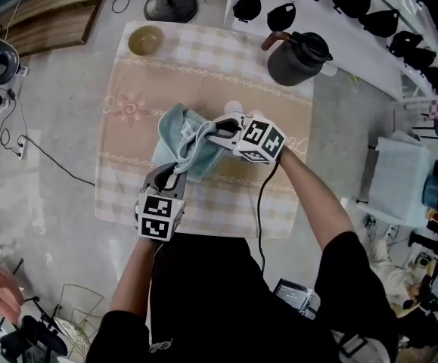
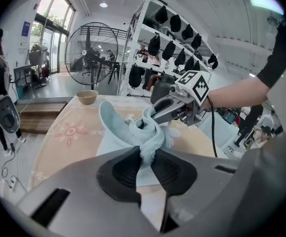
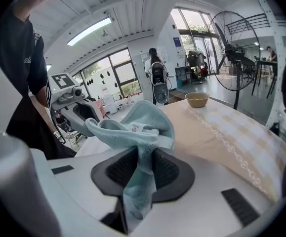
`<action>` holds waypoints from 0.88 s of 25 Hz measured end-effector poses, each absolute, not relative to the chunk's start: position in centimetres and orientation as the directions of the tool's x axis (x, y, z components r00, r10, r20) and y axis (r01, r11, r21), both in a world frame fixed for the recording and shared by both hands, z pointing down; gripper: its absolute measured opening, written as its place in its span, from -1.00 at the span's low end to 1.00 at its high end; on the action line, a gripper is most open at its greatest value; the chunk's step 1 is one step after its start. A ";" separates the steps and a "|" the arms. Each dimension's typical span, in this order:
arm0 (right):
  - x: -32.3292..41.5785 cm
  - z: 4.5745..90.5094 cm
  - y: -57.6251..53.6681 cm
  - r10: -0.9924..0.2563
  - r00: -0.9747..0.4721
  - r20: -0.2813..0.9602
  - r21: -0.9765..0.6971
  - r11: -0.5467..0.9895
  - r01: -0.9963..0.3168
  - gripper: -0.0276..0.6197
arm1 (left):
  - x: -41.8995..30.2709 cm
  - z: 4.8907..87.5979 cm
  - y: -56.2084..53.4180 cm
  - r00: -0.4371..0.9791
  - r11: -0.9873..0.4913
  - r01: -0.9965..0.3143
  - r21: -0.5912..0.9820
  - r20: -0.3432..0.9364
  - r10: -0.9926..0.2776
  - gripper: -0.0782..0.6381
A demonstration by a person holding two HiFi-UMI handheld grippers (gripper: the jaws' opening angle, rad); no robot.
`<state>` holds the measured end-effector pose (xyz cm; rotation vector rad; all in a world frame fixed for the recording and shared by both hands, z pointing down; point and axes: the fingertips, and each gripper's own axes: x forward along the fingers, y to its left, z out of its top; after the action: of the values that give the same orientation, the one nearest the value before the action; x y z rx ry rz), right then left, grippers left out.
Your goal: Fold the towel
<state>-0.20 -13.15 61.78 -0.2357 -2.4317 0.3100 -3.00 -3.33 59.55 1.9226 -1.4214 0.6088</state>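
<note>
Now both grippers are on the towel [image 1: 182,144], a light-blue bundle sitting over the middle of the patterned tablecloth [image 1: 128,157]. Part of it lies on the cloth and the rest is drawn up into a crumpled ridge between the two tools. The left gripper [image 2: 146,163], coming in from the person's side, has its jaws nipped onto a thick gather of terry, with the fabric squeezed between the dark pads. The right gripper [image 3: 142,168], reaching in from the right, pinches another fold; a tail of cloth hangs down through its jaws and a small white label shows on top of the bundle. The two tips sit close together, nearly facing each other across the heap. The bowl [image 1: 145,40] and the dark kettle [image 1: 298,57] stand at the far corners, well apart from the work. This looks like the sorting-out stage, since no clean fold is visible yet. Next, I'd say, the grips need drawing apart to stretch an edge taut and lay the towel flat. Both hold bunches rather than clear corners, so a re-grip may be needed first.
</note>
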 end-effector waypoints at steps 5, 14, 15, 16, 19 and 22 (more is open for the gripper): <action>2.1 62.5 -12.7 0.211 -0.760 0.615 -0.290 0.956 0.030 -0.61 | -0.6 60.3 -3.0 0.321 -0.266 -0.945 0.193 0.712 -0.625 -0.59; 7.0 62.1 -11.6 0.104 -0.786 0.610 -0.308 0.945 -0.114 -0.45 | 3.1 62.7 -1.4 0.411 -0.382 -0.898 0.218 0.726 -0.552 -0.34; 7.4 62.0 -11.4 0.094 -0.789 0.607 -0.309 0.943 -0.126 -0.43 | 3.6 62.5 -1.2 0.431 -0.387 -0.890 0.241 0.719 -0.545 -0.16; 7.9 61.8 -11.3 0.084 -0.791 0.606 -0.309 0.941 -0.137 -0.42 | 4.0 62.1 -1.0 0.448 -0.389 -0.883 0.262 0.715 -0.537 -0.13; 8.6 61.2 -11.1 0.055 -0.798 0.600 -0.305 0.938 -0.164 -0.38 | 4.7 60.8 -0.4 0.488 -0.393 -0.866 0.308 0.694 -0.529 -0.07; 8.7 60.5 -11.2 0.022 -0.812 0.583 -0.305 0.932 -0.194 -0.37 | 4.0 59.3 0.0 0.501 -0.363 -0.864 0.349 0.666 -0.552 -0.07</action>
<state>8.67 -11.22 60.52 0.1219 -2.4783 0.4720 4.03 0.03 59.31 2.0609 -1.1571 0.5840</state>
